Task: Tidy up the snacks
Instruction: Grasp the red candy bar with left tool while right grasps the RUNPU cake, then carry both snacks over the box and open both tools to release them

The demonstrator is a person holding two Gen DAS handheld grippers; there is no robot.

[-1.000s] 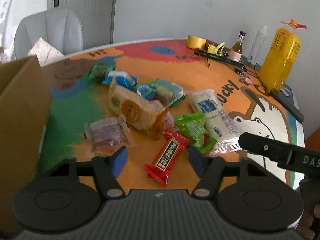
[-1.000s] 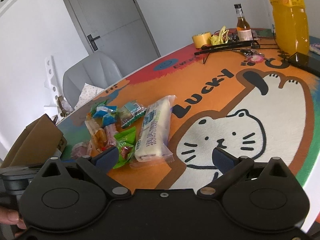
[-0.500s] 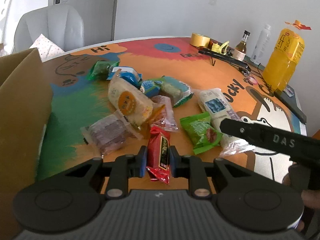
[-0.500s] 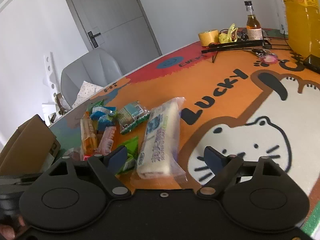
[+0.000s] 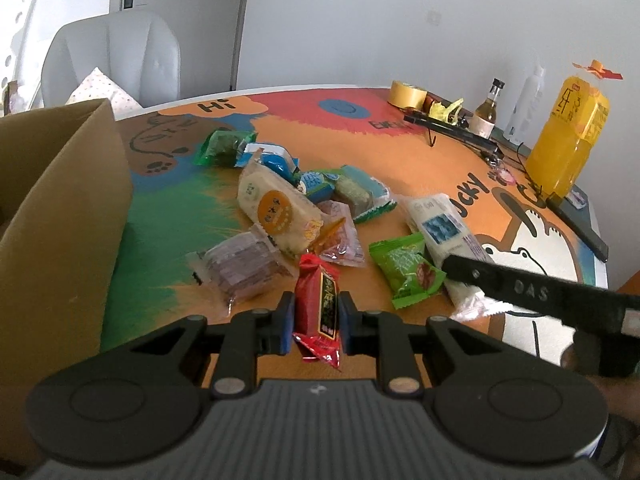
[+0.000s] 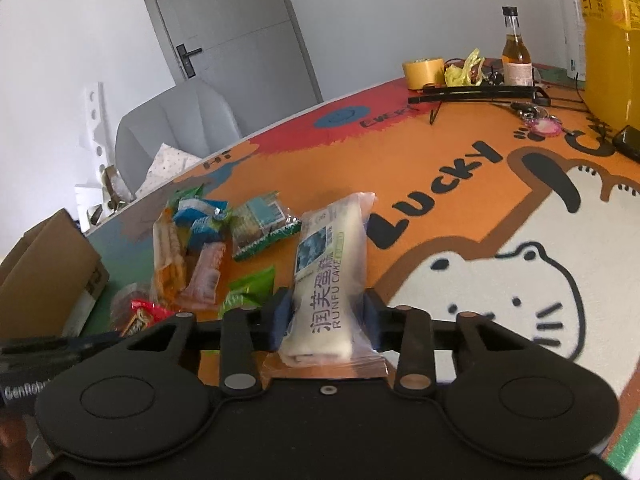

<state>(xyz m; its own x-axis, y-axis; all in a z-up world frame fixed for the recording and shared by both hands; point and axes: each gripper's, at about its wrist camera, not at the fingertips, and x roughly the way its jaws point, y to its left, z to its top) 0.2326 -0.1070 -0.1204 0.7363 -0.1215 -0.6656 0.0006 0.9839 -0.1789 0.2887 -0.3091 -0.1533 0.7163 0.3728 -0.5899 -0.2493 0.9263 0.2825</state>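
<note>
Several wrapped snacks lie in a pile on the colourful round table (image 5: 420,168). My left gripper (image 5: 317,322) is shut on a red snack bar (image 5: 318,304), lifted at the near edge of the pile. My right gripper (image 6: 326,320) is shut on the near end of a long white cake pack (image 6: 330,276), which also shows in the left wrist view (image 5: 440,232). A green packet (image 5: 404,272) lies between the two. A yellow cake pack (image 5: 276,212) and a purple pack (image 5: 244,268) lie further left.
An open cardboard box (image 5: 52,216) stands at the table's left edge. A large orange juice bottle (image 5: 568,140), a small glass bottle (image 5: 486,116), a tape roll (image 5: 408,94) and a black rack (image 5: 452,134) stand at the far right. A grey chair (image 5: 112,60) is behind the table.
My left gripper closed on the red snack bar and raised it. My right gripper moved in over the white cake pack and closed on its near end.
</note>
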